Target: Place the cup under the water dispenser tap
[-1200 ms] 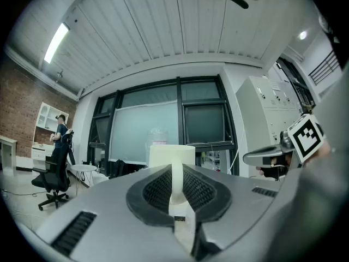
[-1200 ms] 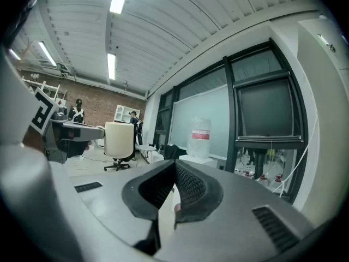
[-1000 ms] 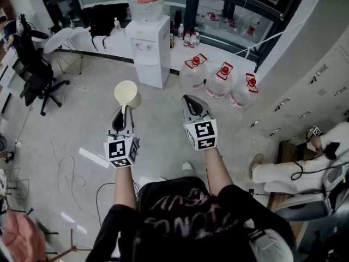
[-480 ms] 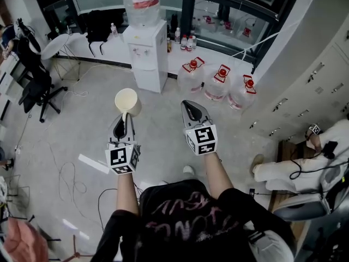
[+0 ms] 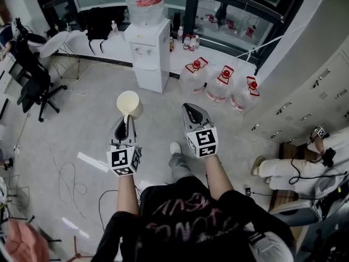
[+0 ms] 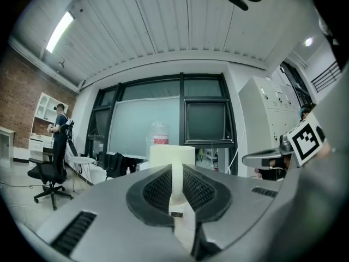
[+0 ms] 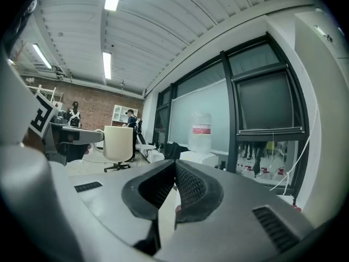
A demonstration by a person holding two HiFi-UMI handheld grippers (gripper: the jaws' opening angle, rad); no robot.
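Cup [image 5: 129, 103]: cream, up in the air, mouth up, well apart from the dispenser [image 5: 148, 56].
Left gripper [image 5: 126, 120]: clamped on the cup. Its own view shows the jaws pinching a thin white strip, maybe the handle.
Right gripper [image 5: 191, 109]: jaws together, nothing in them. Only its own view shows that.
Room: the head view shows bare floor [image 5: 82, 119] between cup and dispenser. The dispenser stands at the floor's far edge, jugs [image 5: 219, 83] just right of it.
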